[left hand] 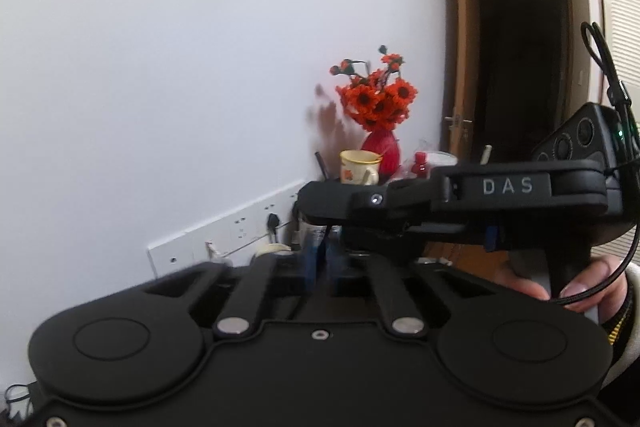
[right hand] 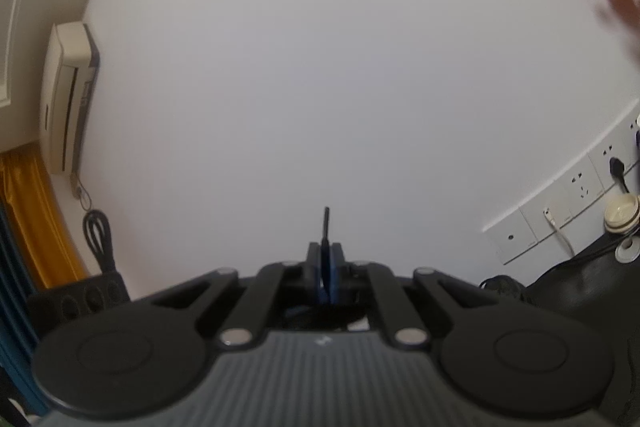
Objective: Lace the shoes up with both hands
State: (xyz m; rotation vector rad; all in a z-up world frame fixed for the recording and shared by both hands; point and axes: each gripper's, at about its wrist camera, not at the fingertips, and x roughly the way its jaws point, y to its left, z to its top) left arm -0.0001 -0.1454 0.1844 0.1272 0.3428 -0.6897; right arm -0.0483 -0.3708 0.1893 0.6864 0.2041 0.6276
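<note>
Pointing up at a bare white wall (right hand: 320, 67), the right gripper (right hand: 326, 279) has its fingers pressed narrow. They pinch a thin dark strand (right hand: 326, 223) that stands straight up from between the blue pads; it looks like a lace end, though blur keeps that uncertain. No shoe can be placed from either view. Open wall surrounds the strand on all sides. An air conditioner (right hand: 68, 99) and a yellow curtain (right hand: 36, 219) are well apart at the left edge, and a socket strip (right hand: 560, 203) runs along the wall low at the right.

In the left wrist view, the left gripper (left hand: 320, 263) also has its fingers drawn close together. Whether they hold anything cannot be told, because they are blurred and partly hidden. The right gripper's black body, lettered DAS, crosses just in front of them from the right, and a hand (left hand: 532, 279) grips its handle near the right edge.

Beyond them, red flowers (left hand: 378, 99) in a red vase (left hand: 382, 151) stand beside a cream mug (left hand: 358, 167) against the wall. A dark doorway (left hand: 520, 67) opens to the right of the flowers. Whatever carries these things is hidden behind the two tools, so its edges cannot be traced.
</note>
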